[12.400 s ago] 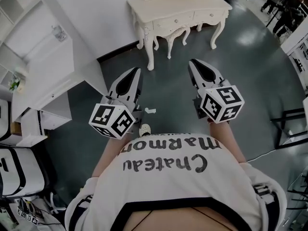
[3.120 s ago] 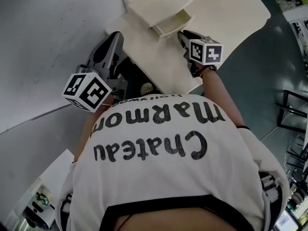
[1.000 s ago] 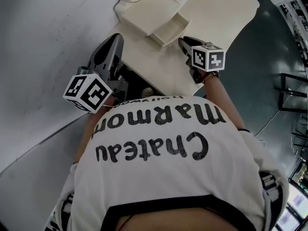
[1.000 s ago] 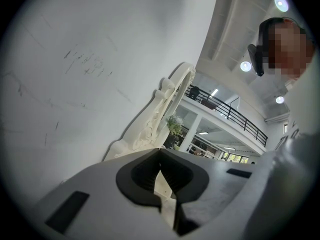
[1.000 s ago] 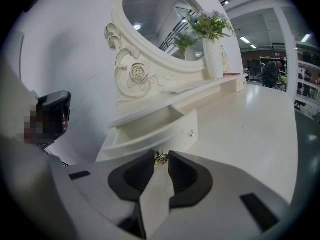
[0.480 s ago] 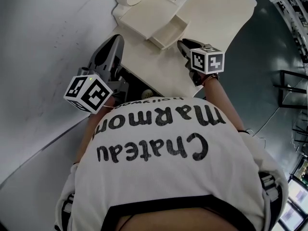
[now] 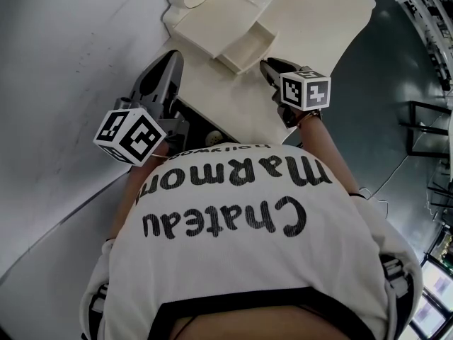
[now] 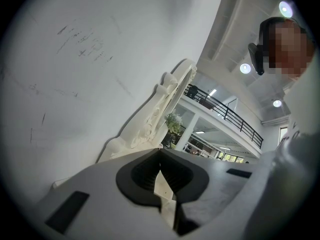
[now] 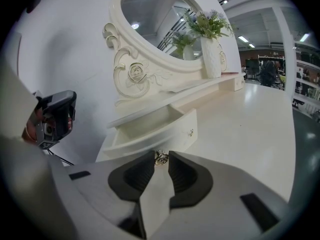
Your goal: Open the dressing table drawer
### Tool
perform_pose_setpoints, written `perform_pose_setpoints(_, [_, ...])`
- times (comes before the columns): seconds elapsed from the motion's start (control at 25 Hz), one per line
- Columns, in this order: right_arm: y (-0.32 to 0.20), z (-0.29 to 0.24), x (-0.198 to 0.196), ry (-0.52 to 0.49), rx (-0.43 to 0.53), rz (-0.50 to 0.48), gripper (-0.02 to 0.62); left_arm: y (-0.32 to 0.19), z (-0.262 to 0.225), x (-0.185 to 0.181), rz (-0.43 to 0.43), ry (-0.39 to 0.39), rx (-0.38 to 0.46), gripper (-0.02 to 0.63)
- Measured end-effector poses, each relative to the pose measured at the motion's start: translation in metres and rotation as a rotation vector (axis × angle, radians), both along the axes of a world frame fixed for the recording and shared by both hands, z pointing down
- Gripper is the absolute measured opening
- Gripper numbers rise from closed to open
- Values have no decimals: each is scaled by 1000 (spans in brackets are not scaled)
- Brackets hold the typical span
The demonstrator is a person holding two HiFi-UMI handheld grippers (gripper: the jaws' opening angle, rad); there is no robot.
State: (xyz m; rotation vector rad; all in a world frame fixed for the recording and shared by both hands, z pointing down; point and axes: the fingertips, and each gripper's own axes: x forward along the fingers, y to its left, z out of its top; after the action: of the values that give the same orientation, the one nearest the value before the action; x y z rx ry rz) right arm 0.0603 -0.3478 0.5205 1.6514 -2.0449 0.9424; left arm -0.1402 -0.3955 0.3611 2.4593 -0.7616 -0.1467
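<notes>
Left side: plain white wall (image 7: 71,62), scuffed in places. Left gripper (image 7: 173,57) was held level close beside it, over the left end of the dressing table (image 9: 240,129). In its own view the two jaws met at the tips, pads together, with nothing between them. It touched neither table nor drawer.

Centre: cream dressing table with a carved, scrolled frame around an oval mirror (image 9: 150,14). Below the mirror ran a low raised tier on the tabletop. The small drawer (image 9: 170,136) sat in that tier and was drawn well out toward the person, with its curved front clear of the tier and its top open. What showed of the inside was bare cream board: side walls and part of the floor. The near corner was hidden behind the front panel.

Right of centre: right gripper (image 9: 161,155) angled downward at the drawer front. Its jaws were partly closed, tips pinched on the small metal drawer knob (image 9: 160,158). The knob sat right at the tips; the padded hollows behind it held nothing.

Further right: a white vase (image 9: 211,59) stood upright on the tier next to the mirror frame. It held green sprigs (image 9: 210,20) with small pale flowers, repeated in the mirror glass. The tabletop on that side was smooth cream.
</notes>
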Motion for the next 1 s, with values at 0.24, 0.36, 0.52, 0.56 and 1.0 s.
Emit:
perform_pose_setpoints(0.24, [1,-1,0,-6,7,7,100,0,5,2,1,-5,-11,21])
perform_pose_setpoints(0.36, [1,-1,-1,-4,12,4,100,3,10,7,13,-5,-17,21])
perform_pose_setpoints(0.52, [1,0,1,-25,26,17,100,9,18,17,37,-14,-33,21])
perform_pose_setpoints(0.56, [1,0,1,-34,29,21,100,10,20,19,38,-16,-38,21])
perform_pose_setpoints(1.0, [2,-1,0,-75,45,-22,100,30,20,29,-20,-34,-49,21])
